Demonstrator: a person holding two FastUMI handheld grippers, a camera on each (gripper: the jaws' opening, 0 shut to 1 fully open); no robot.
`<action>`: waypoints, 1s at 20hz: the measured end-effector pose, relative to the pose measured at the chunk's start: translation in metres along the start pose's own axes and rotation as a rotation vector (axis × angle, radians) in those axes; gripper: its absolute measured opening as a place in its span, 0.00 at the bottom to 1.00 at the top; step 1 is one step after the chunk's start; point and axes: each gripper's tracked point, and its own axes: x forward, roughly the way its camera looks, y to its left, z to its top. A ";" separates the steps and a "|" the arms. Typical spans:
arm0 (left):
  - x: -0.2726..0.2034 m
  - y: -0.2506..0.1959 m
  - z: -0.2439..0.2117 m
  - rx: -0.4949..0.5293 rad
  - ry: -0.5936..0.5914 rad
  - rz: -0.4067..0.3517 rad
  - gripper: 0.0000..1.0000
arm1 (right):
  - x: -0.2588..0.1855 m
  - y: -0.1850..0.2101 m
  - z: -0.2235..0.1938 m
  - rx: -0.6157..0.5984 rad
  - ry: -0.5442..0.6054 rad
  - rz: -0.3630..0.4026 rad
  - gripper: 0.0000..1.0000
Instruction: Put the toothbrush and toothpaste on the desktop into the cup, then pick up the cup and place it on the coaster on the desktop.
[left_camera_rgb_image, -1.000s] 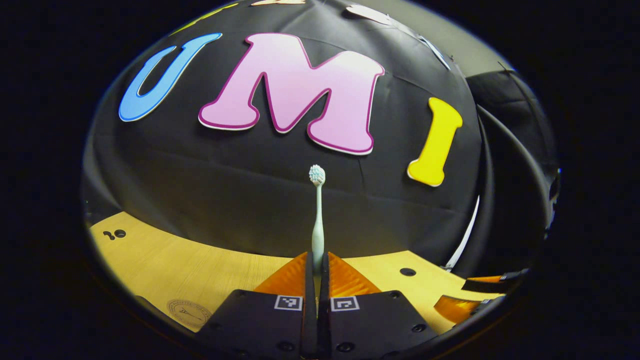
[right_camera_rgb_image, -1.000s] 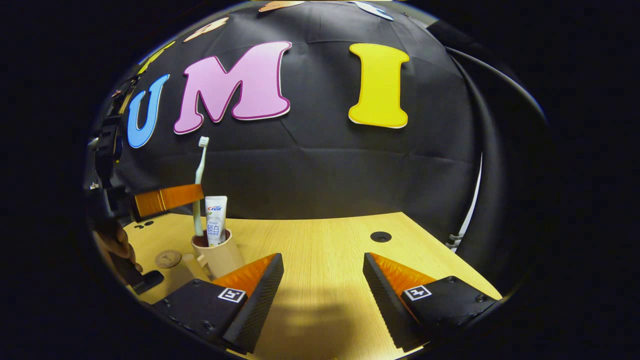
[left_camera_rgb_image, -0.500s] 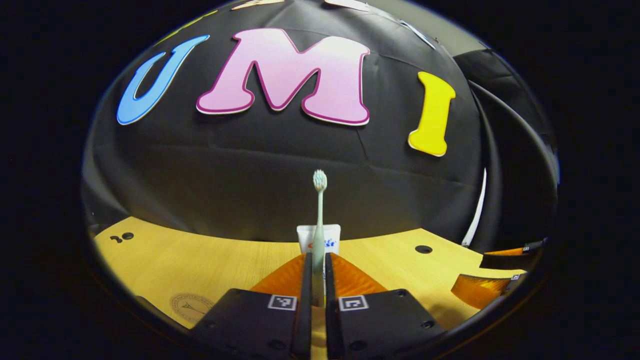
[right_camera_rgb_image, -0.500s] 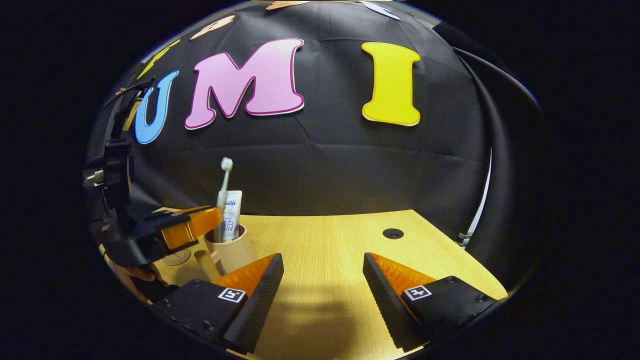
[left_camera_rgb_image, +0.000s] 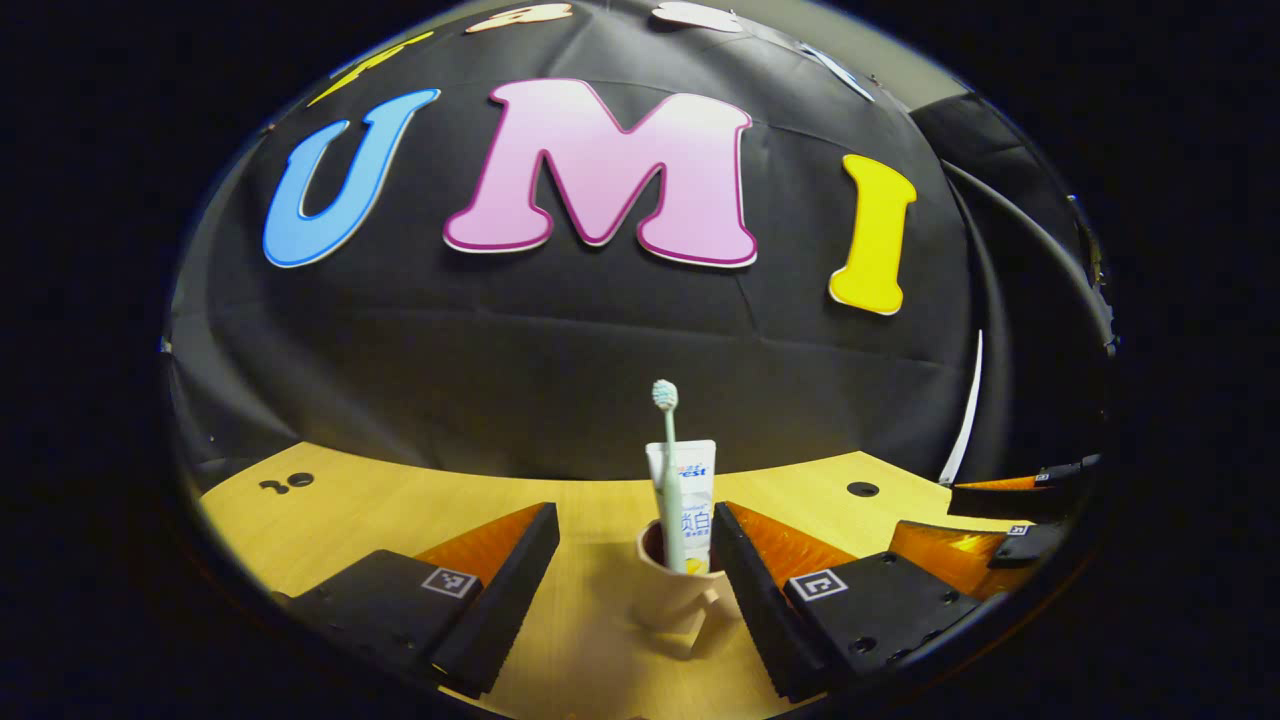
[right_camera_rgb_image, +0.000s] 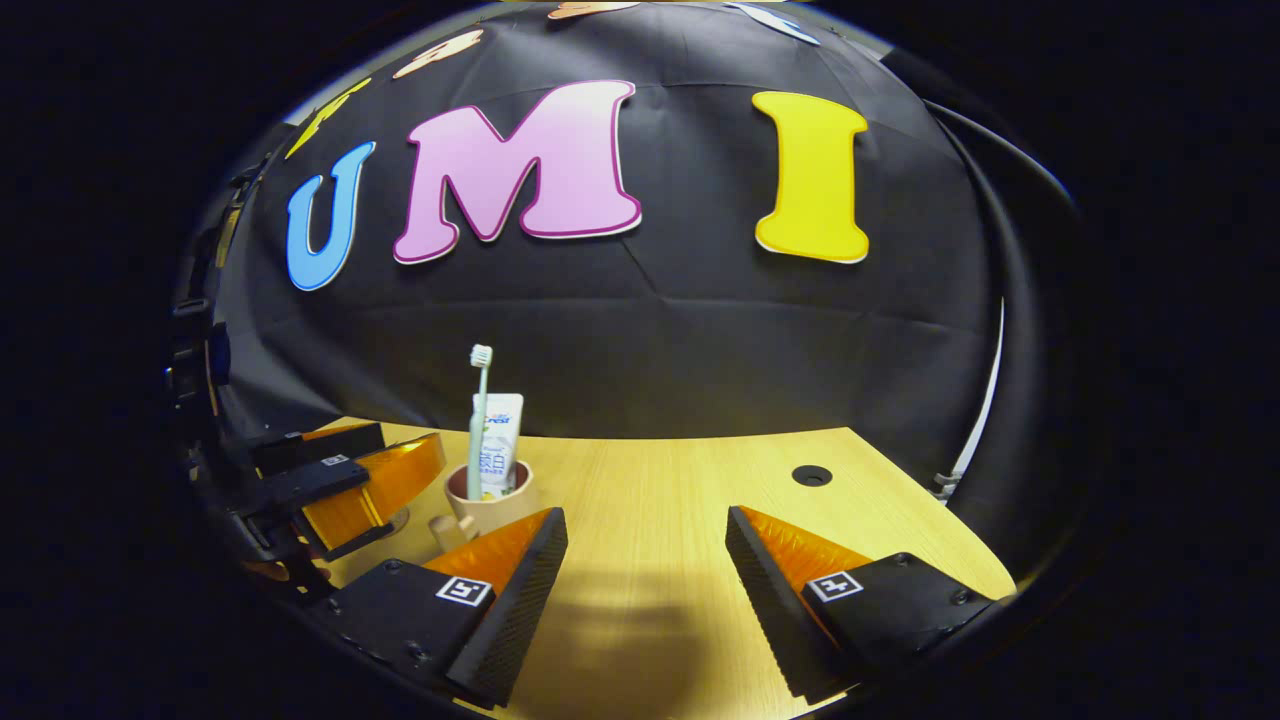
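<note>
Beige cup (left_camera_rgb_image: 678, 592) between left hand-held gripper (left_camera_rgb_image: 635, 540) spread fingers, untouched

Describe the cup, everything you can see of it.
The cup is a small beige mug, matte like plastic or ceramic, with a darker reddish inside and a stubby handle. It stands upright on the wooden desktop. A pale green toothbrush and a white toothpaste tube stand in it, sticking out above the rim. The open left gripper frames it without touching.
</note>
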 end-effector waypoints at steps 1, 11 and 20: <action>-0.014 0.008 0.004 0.001 0.002 0.014 0.97 | 0.001 0.006 0.005 -0.004 0.011 0.013 0.98; -0.182 0.093 0.014 -0.057 0.111 0.198 0.97 | 0.001 0.075 0.039 -0.009 0.181 0.125 0.98; -0.281 0.121 0.017 -0.169 0.181 0.245 0.98 | 0.012 0.118 -0.011 0.157 0.523 0.126 0.98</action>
